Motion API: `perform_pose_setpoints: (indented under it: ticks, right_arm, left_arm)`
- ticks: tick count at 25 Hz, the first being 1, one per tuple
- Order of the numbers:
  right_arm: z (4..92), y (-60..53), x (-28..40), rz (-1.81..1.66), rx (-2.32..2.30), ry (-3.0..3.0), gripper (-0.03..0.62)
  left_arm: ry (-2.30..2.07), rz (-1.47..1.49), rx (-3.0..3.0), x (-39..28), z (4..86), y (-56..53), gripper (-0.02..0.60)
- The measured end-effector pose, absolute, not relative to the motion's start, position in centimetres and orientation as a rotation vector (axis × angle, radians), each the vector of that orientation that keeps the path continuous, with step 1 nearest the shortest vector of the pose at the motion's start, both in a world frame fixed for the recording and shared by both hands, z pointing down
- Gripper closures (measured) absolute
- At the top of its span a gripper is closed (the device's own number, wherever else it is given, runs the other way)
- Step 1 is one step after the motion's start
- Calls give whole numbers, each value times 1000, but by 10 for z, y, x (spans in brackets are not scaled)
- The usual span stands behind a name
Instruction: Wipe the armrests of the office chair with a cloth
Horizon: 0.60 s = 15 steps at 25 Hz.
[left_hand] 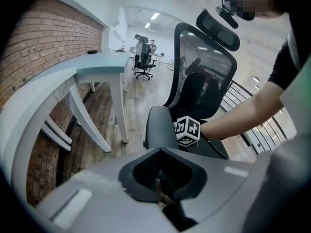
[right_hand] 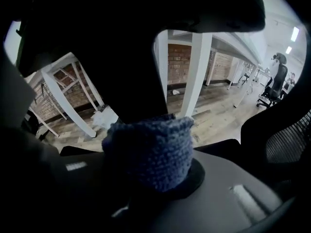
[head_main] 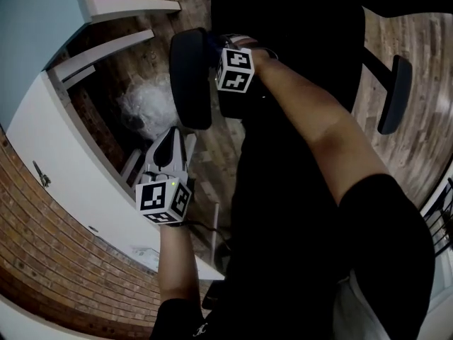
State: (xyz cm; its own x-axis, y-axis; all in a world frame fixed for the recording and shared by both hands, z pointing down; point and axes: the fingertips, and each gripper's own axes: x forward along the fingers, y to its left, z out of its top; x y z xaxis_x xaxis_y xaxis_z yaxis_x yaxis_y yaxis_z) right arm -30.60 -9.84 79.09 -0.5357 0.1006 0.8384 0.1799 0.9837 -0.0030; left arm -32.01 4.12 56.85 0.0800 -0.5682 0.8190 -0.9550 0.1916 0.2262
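The black office chair [head_main: 297, 190] fills the middle of the head view. Its left armrest [head_main: 190, 78] is a dark padded oval, and the right armrest [head_main: 395, 94] stands at the far right. My right gripper [head_main: 214, 76] is at the left armrest's inner side, shut on a blue knitted cloth [right_hand: 151, 149]. In the right gripper view the cloth bulges out between the jaws of my right gripper [right_hand: 155, 171], under a dark chair part. My left gripper [head_main: 170, 144] hangs apart beside the chair, below the armrest [left_hand: 158, 129], jaws together with nothing in them [left_hand: 163, 178].
A white desk [head_main: 64, 154] with slanted white legs runs along the brick wall [head_main: 49, 261] on the left. A crumpled white plastic bag [head_main: 145, 108] lies on the wood floor under it. Far down the room stand other office chairs [left_hand: 143, 62] and people.
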Motion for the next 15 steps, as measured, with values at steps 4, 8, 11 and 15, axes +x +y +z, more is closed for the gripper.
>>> perform_pose_setpoints:
  ticks: [4,8,11,15]
  right_arm:
    - [785,-96,-306,-75,-220,-2117,516]
    - [757,-93,-301,-76,-229,-2149,516]
    - [720,-77,-300,-77,-258,-2231,516]
    - [679,-71,-287,-100,-270,-2305,516]
  left_arm:
    - [-1596,521,1442,-315,570,50,575]
    - [-1624,497,1449,-311,557,44,575]
    - [-1637,490,1441,-313,548,43,575]
    - [-1670,471,1435,-312,535,32,575]
